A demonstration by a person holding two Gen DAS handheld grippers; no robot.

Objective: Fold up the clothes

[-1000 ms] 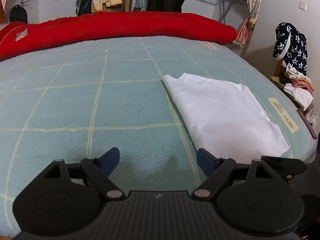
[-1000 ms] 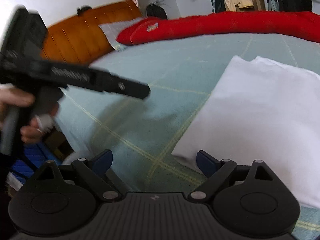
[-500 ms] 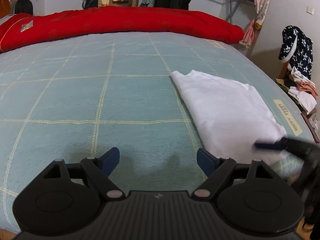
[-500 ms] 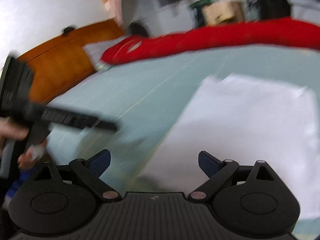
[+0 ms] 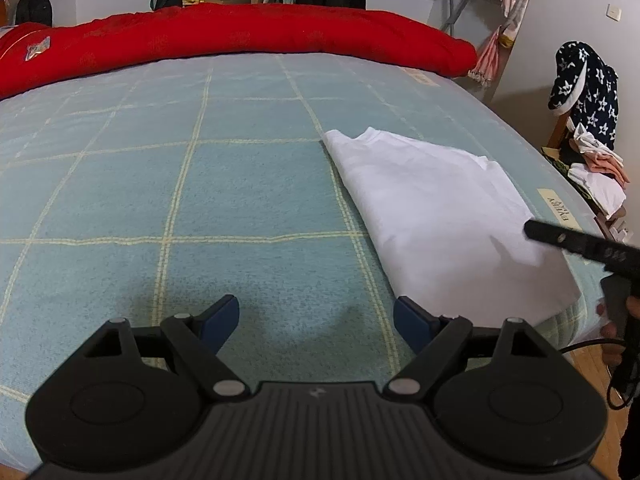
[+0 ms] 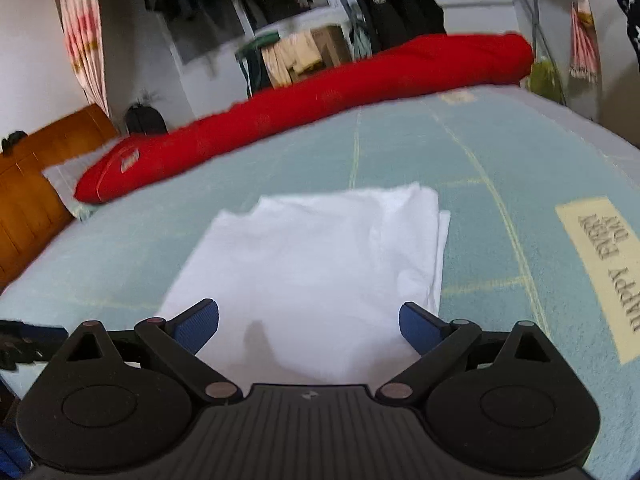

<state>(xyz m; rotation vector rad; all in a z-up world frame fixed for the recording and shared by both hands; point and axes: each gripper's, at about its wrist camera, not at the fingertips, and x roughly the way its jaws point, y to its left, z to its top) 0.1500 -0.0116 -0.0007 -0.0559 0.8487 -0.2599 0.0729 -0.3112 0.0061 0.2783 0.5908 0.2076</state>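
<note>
A folded white garment (image 5: 436, 208) lies flat on the light blue checked bed cover (image 5: 200, 184), near the bed's right edge. My left gripper (image 5: 316, 316) is open and empty, low over the bare cover just left of the garment's near corner. My right gripper (image 6: 309, 322) is open and empty, hovering over the near end of the same garment (image 6: 320, 264). In the left wrist view the right gripper's black body (image 5: 580, 244) reaches in from the right over the garment's near corner.
A long red rolled duvet (image 5: 240, 40) runs along the bed's far side. A wooden headboard (image 6: 28, 184) stands at the left in the right wrist view. A chair with piled clothes (image 5: 588, 148) stands beyond the bed's right edge. Clothes hang on racks behind.
The right gripper has swung right, from beside the garment's left edge to facing it squarely over its near end. The left gripper has drawn back a little. Both stay open.
</note>
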